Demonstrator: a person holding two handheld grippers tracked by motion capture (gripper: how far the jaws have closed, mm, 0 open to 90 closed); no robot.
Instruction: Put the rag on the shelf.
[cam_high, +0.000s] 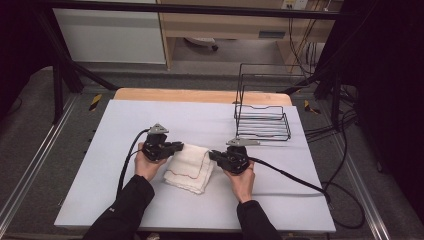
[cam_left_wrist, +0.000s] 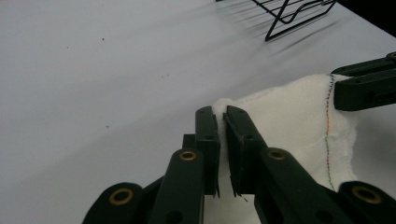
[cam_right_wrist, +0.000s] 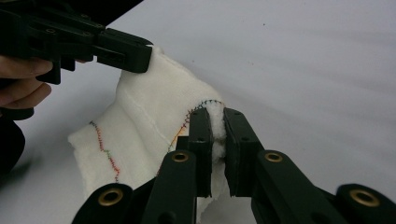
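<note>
Near the middle of the table (cam_high: 125, 200), somewhat toward its near edge, a white cloth (cam_high: 192, 167) with a multicoloured stitched hem is gripped at two far corners. On the person's left, the left gripper (cam_high: 176, 146) has its jaws clamped on one corner of the cloth (cam_left_wrist: 289, 121), the fabric pinched between the pads. On the right, the right gripper (cam_high: 214, 155) is closed on the other corner, where the cloth (cam_right_wrist: 149, 126) bunches between its jaws beside the stitching. Between the two grippers the cloth hangs folded, its lower part resting on the table. A black wire rack (cam_high: 262, 122) stands near the table's far right corner, well apart from the cloth
</note>
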